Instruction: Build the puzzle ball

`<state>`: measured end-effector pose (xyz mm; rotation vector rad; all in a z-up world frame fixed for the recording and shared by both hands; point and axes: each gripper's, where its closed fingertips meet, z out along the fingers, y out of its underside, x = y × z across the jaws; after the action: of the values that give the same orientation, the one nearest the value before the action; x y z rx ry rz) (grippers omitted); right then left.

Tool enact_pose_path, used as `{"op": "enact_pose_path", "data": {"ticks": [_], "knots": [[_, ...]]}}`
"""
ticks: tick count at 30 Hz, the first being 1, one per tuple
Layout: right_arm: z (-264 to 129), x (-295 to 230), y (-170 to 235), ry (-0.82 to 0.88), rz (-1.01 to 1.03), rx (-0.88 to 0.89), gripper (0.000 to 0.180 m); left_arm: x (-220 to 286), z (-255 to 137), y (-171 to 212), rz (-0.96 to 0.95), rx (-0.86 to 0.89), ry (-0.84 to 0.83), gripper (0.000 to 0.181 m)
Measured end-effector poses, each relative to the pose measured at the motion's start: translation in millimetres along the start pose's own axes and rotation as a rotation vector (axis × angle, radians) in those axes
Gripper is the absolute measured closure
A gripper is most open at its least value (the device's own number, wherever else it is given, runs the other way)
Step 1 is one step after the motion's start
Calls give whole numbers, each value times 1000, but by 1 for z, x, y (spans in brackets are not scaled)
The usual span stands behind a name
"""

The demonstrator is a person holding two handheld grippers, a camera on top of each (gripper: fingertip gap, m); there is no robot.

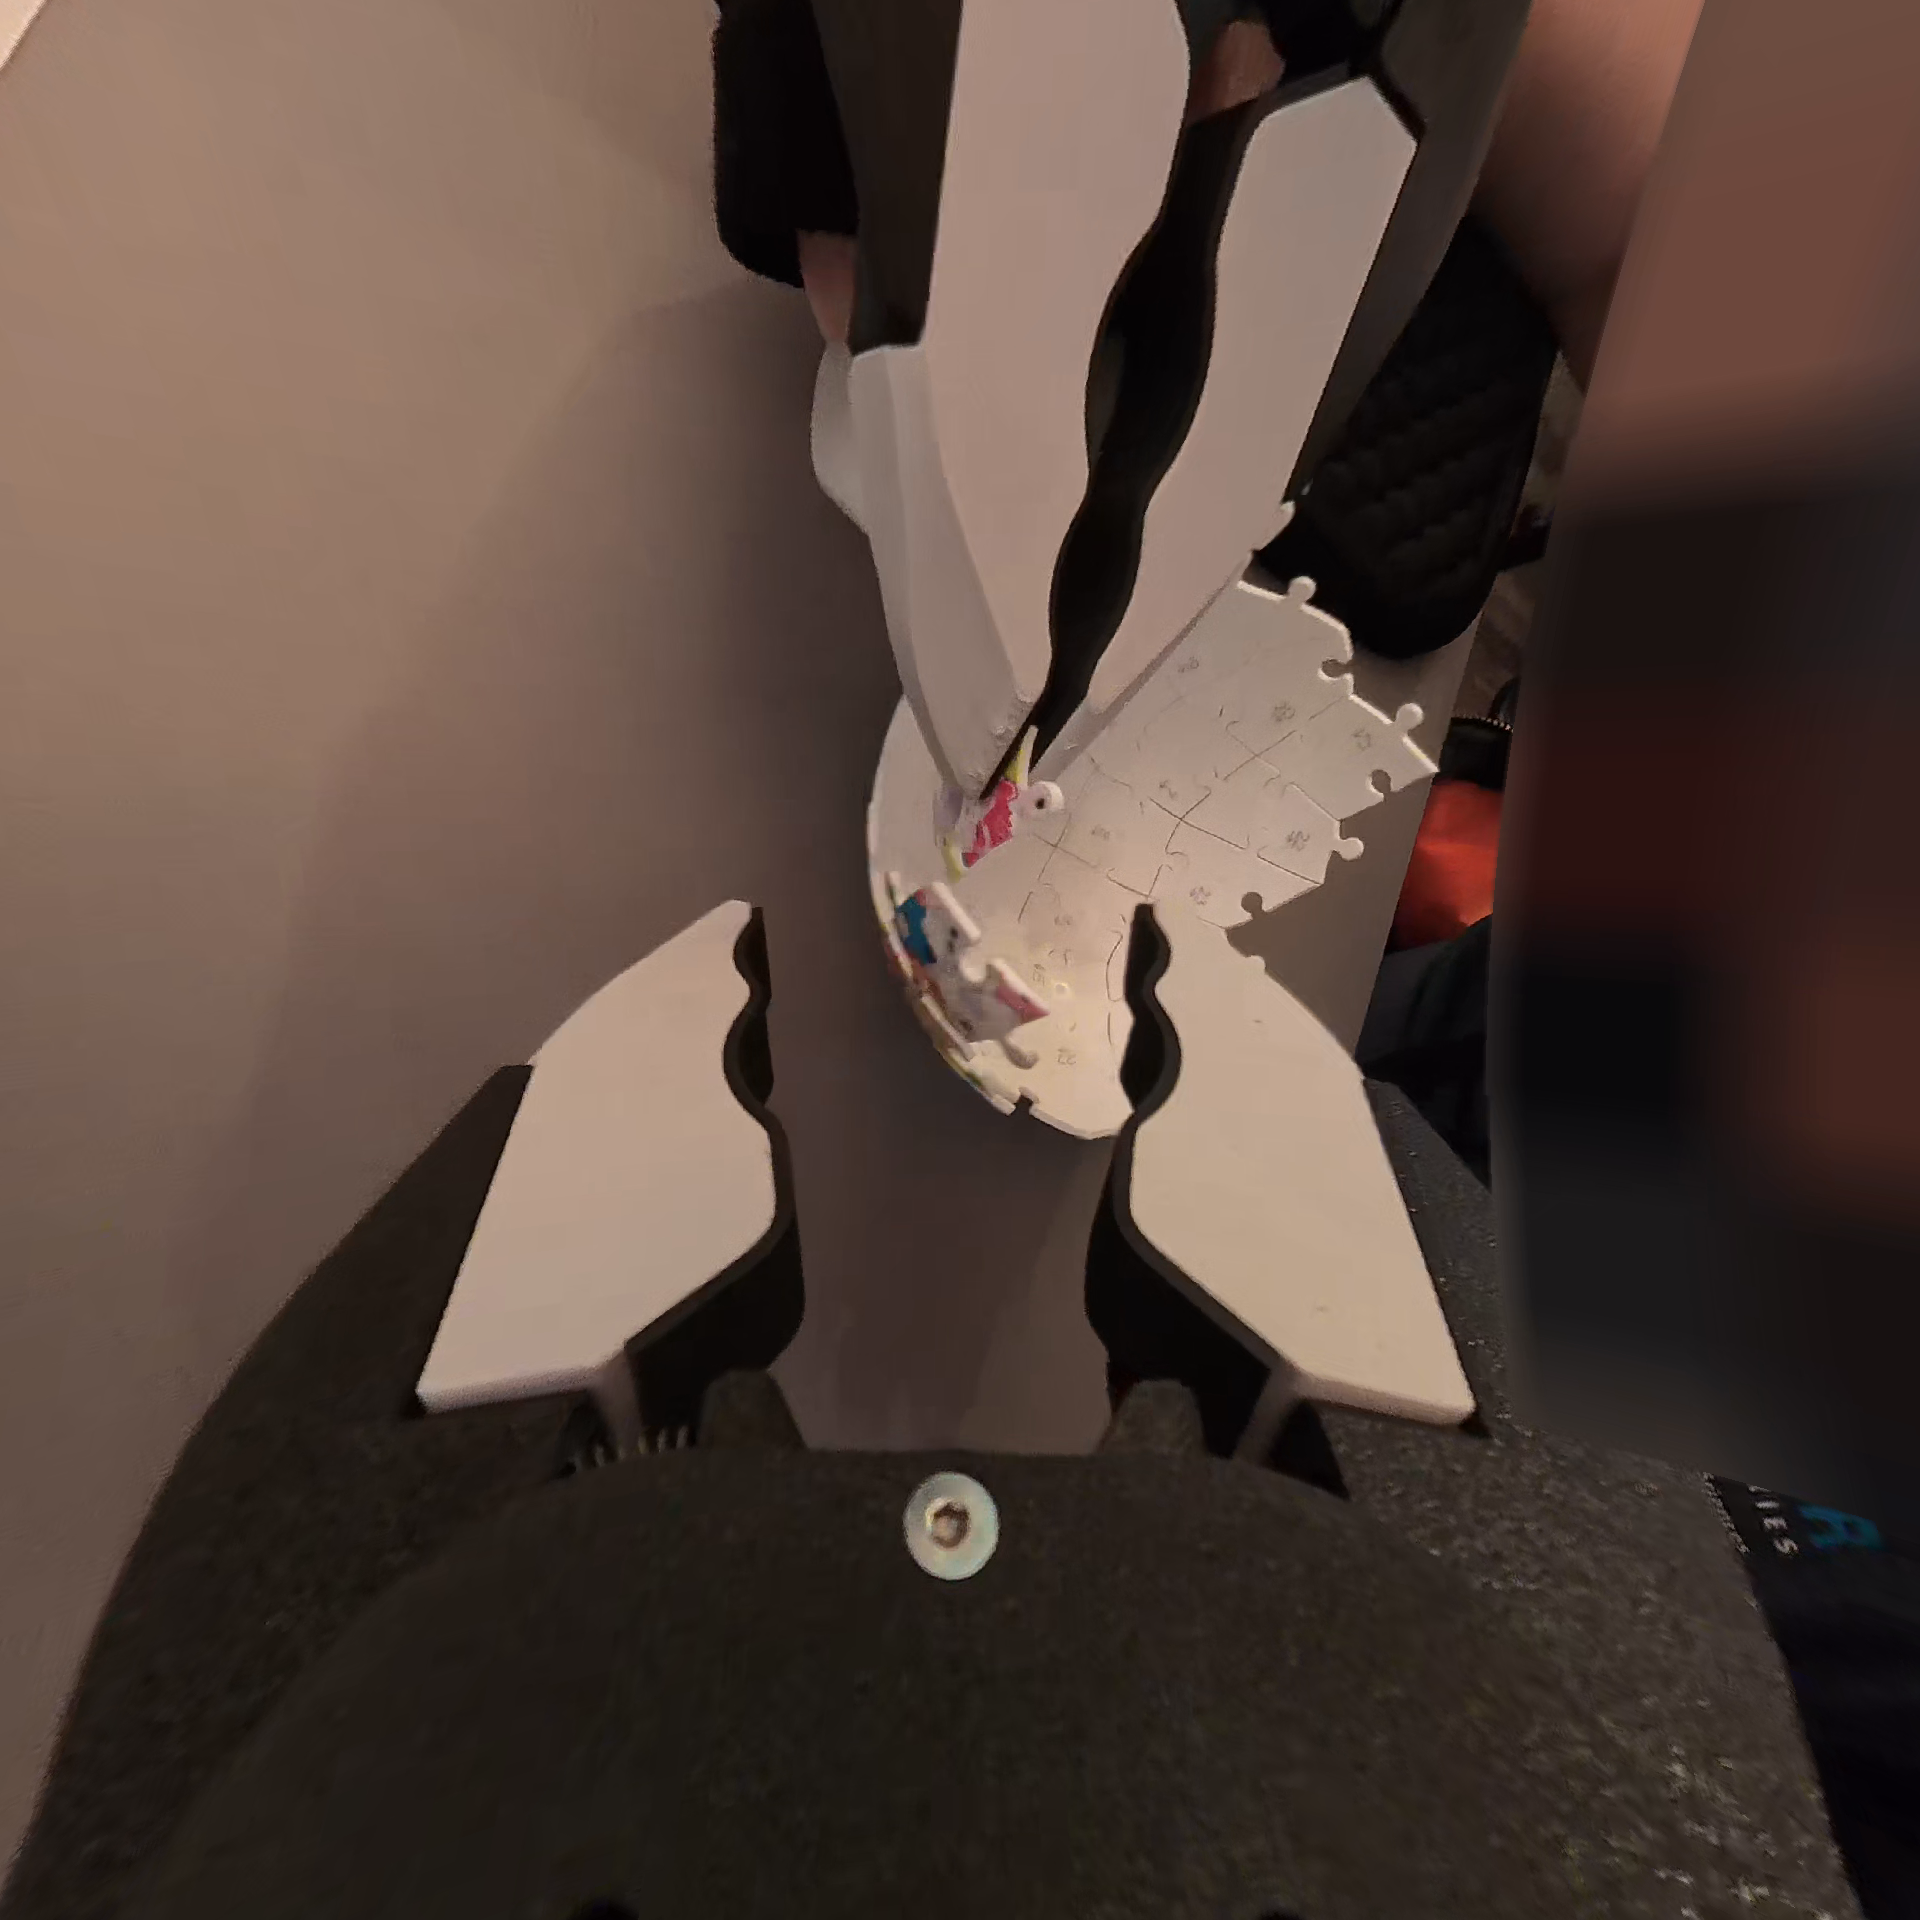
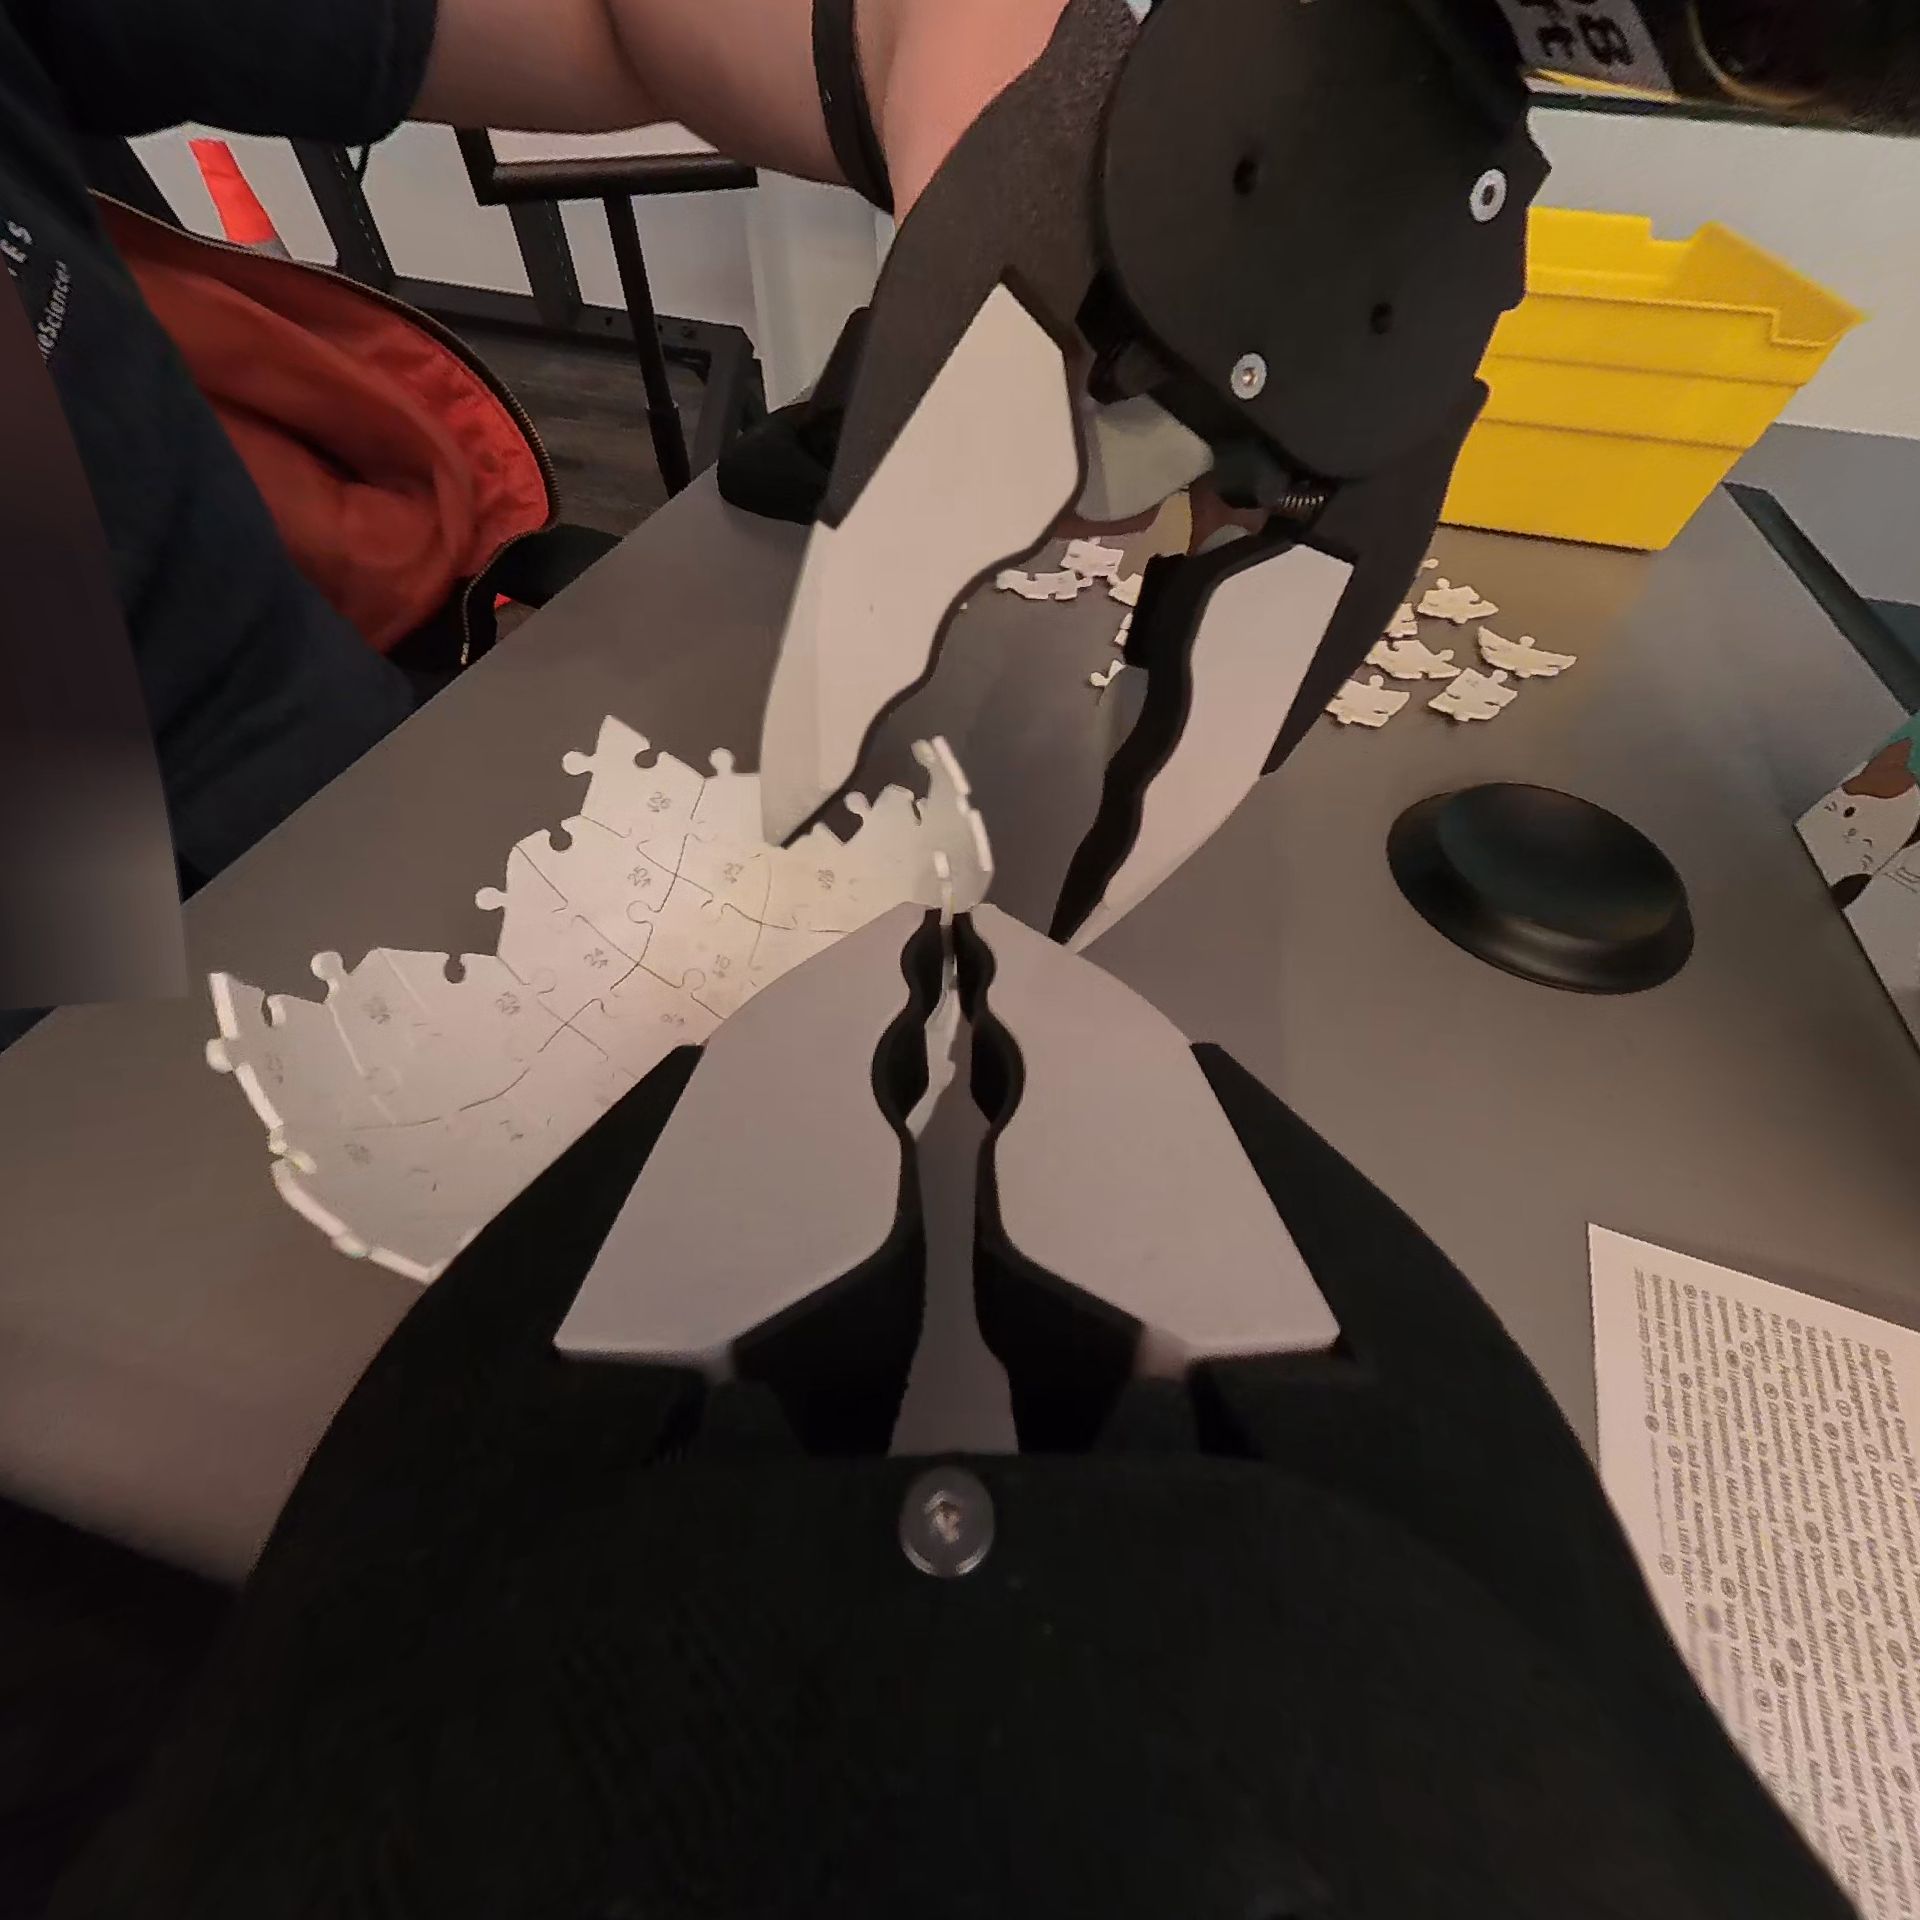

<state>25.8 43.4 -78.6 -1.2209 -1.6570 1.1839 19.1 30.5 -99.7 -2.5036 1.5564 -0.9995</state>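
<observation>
1. White plastic curves up from the table (image 2: 1299,935): our half-built shell (image 2: 582,935) of interlocked pieces, hollow side towards both cameras, printed colours showing only along its outer edge in the left wrist view.
2. We hold the right gripper (image 2: 951,930) closed on the shell's rim, a thin white edge pinched between its tips, which we judge steadies the shell while the other side works.
3. Our left gripper (image 1: 945,914) stands open, holding nothing; in the right wrist view one of its fingers rests at the jagged rim and the other reaches down outside it (touching or just short, we cannot tell).
4. Loose pieces (image 2: 1455,665) lie face-down farther back, near a yellow bin (image 2: 1621,416), so the supply sits within reach.
5. A black dish (image 2: 1538,899) and a printed sheet (image 2: 1766,1507) lie to the right, well apart from the shell.
6. Much of the ball is unbuilt, in our judgement.
</observation>
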Motion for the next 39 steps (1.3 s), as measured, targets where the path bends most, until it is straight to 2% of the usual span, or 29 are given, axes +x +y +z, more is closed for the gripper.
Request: {"op": "enact_pose_path", "data": {"ticks": [4, 9, 15, 20, 22, 24, 26, 28, 34, 39], "knots": [[0, 2, -1, 4, 6, 9, 177, 3, -12, -7, -8, 27, 22, 126], [-1, 1, -3, -13, 32, 26, 177, 0, -45, -26, 91, 147, -89, 139], [-2, 3, 2, -1, 49, 6, 177, 26, -119, -54, 331, 583, -236, 142], [-4, 6, 4, 12, 58, 4, 177, 47, -178, -52, 541, 981, -462, 133], [-5, 7, 6, 16, 61, 3, 177, 54, -189, -50, 591, 1093, -488, 128], [-7, 8, 5, 20, 65, 10, 177, 59, -184, -47, 588, 1085, -412, 140], [-8, 8, 4, 18, 76, 15, 177, 68, -183, -47, 595, 1102, -327, 167], [-8, 8, 4, 18, 83, 18, 177, 79, -190, -48, 615, 1170, -260, 178], [-6, 6, 3, 1, 105, 28, 177, 83, -185, -50, 634, 1152, -125, 181], [-5, 6, 4, 2, 113, 22, 177, 70, -172, -51, 619, 1107, -84, 181]]}}
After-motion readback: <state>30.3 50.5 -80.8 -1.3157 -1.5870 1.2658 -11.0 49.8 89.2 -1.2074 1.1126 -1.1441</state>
